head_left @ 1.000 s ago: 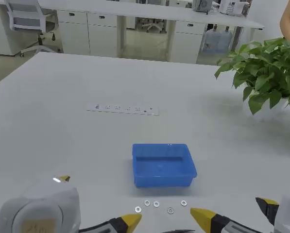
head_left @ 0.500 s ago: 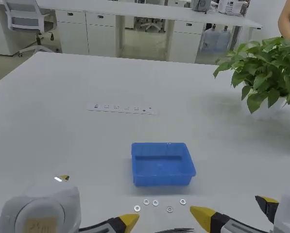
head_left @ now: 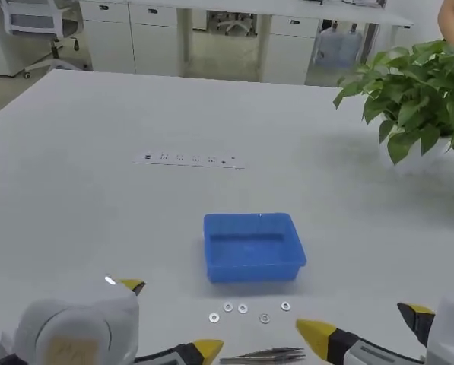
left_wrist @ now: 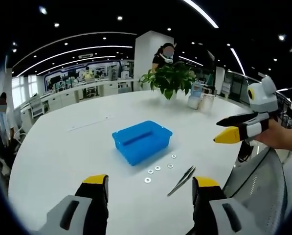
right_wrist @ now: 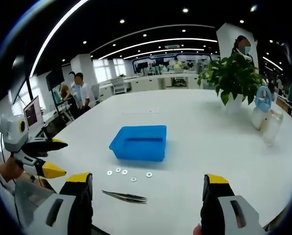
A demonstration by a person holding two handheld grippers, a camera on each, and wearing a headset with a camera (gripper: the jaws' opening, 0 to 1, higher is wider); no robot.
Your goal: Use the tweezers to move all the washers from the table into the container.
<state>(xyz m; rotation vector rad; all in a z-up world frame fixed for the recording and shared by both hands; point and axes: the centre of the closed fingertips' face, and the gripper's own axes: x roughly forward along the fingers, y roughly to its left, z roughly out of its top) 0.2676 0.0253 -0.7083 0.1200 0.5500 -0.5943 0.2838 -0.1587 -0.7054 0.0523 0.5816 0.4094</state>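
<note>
Tweezers (head_left: 266,353): thin metal, likely light, springy, slippery; lie flat by the bench's near edge, best pinched mid-shank. Washers (head_left: 242,309): five, tiny, between tweezers and blue container (head_left: 252,245). Left gripper (head_left: 170,318), right gripper (head_left: 363,321): jaws spread, empty.

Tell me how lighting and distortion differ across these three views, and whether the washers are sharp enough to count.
Head view: even, soft light, no glare; the blue container casts a faint shadow, and five washers are small but countable. Left gripper view: fisheye bends the ceiling light strips and the table edge. Right gripper view: same bending; tweezers look sharp.
</note>
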